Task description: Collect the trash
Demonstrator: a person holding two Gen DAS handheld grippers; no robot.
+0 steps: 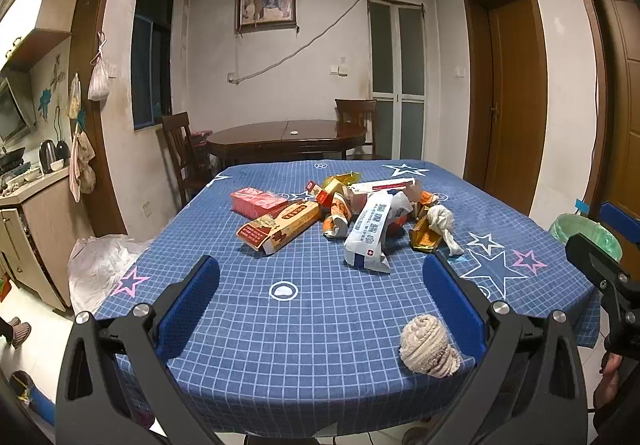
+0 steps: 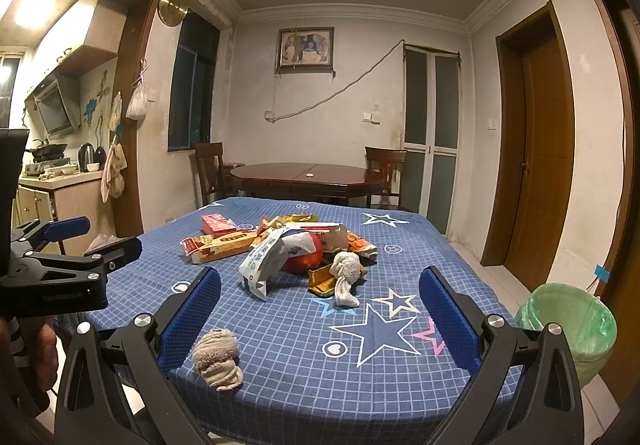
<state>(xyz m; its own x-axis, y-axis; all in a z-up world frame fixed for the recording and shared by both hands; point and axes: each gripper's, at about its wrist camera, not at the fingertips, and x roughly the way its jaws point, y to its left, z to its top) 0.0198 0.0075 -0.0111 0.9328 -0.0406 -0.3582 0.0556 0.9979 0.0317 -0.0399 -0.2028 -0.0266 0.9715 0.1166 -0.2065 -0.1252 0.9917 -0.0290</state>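
**Ana:** Left gripper first: what does its camera show?

**Ben:** Both blue fingers are spread wide at the bottom of the frame and hold nothing. Between them stretches a blue checked tablecloth with stars. A rolled beige rag lies at lower right, just beside the right-hand finger. At the centre sits the trash pile: a red box, a long printed carton, a white wrapper with blue lettering, a gold box and a knotted white cloth. At the right edge, part of a green-lined bin shows behind the other gripper.

**Ana:** And the right wrist camera?

**Ben:** Right gripper is spread open too, and empty. The rag sits at lower left, near the left-hand finger. The pile lies at the centre, with something red and round under the wrapper. The bin stands on the floor at lower right, beside the table edge and well apart from the pile.

**Ana:** Anything in the bin?

**Ben:** Only the green liner shows; its bottom is hidden, so I cannot tell.

**Ana:** What could go wrong?

**Ben:** Likely, pinching one piece in an overlapping heap drags its neighbours, perhaps off the table. Thin wrappers may slip from the pads. A closing finger could snag the cloth and pull everything.
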